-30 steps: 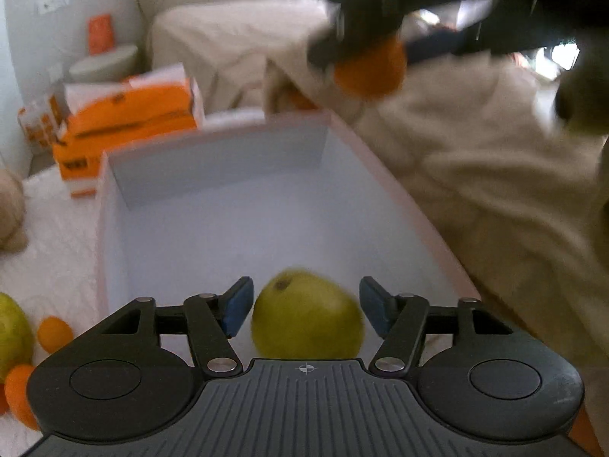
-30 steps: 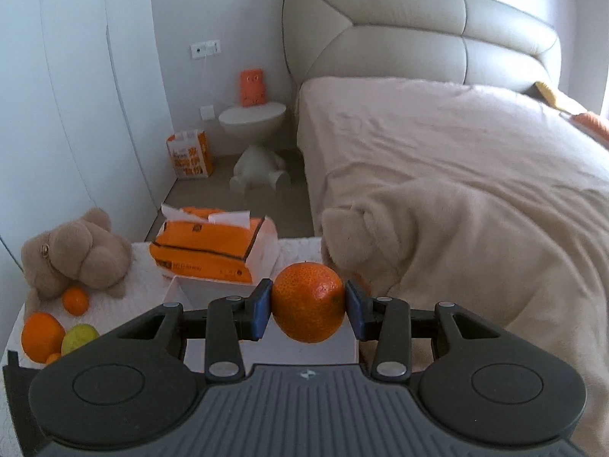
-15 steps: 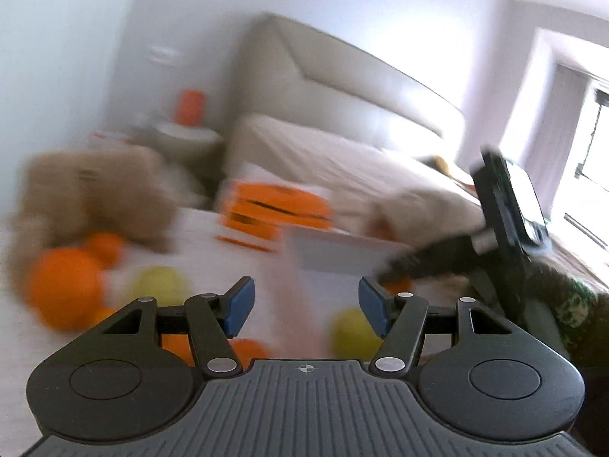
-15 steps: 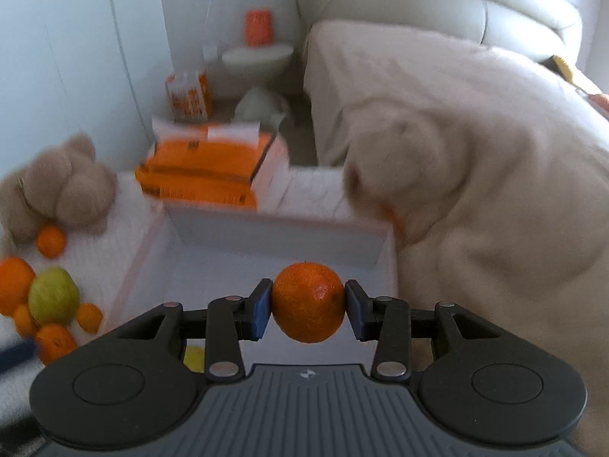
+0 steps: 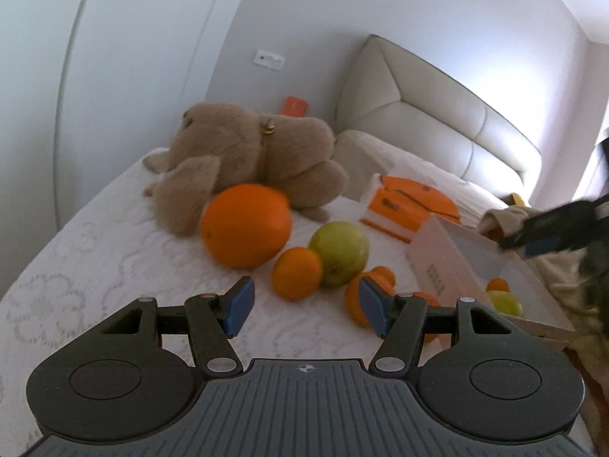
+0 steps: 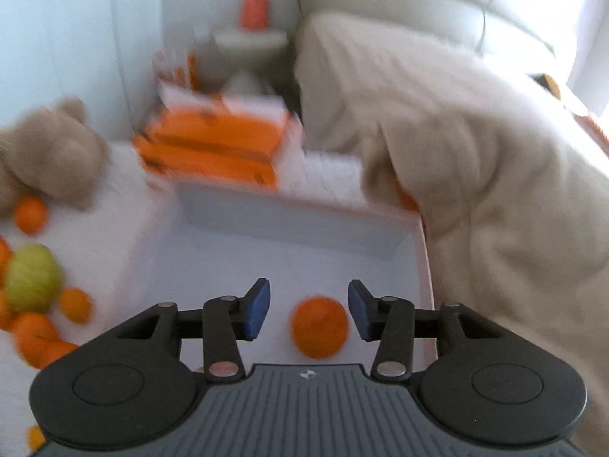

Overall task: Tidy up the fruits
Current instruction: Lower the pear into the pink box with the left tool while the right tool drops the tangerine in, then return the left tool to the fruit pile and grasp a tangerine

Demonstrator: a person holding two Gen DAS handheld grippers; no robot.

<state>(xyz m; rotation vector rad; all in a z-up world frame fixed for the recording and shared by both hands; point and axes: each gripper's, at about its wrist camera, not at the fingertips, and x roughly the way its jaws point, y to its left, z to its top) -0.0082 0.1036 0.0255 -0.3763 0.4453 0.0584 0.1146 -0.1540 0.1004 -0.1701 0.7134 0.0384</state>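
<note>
Released since the frame half a second back, the small orange (image 6: 319, 326) now lies on the floor of the white box (image 6: 304, 228), between but clear of the spread fingers of the right gripper (image 6: 308, 314). One second back that fruit was pinched between the blue pads. The left gripper (image 5: 303, 307) has swung away from the box interior, where it framed a green pear one second back, and now faces the loose fruit on the white quilted mattress (image 5: 95, 251). Its jaws are spread wide and hold nothing.

Loose fruit, left wrist view:
- A large orange (image 5: 246, 236) sits in front of the brown plush toy (image 5: 243, 160) and appears to touch it.
- A green apple (image 5: 338, 253) sits to the right of the large orange.
- A mandarin (image 5: 297, 278) rests against the apple's near left side.
- Further oranges are partly hidden behind the gripper's right finger.

Box contents, left wrist view: a green fruit (image 5: 504, 302) and a small orange fruit (image 5: 497, 285) lie at the near end. The box stands at the right edge of the mattress, against the beige blanket (image 6: 495, 190).

An orange tissue pack (image 5: 411, 202) lies beyond the box, near the far edge of the mattress. The right wrist view is motion-blurred.
</note>
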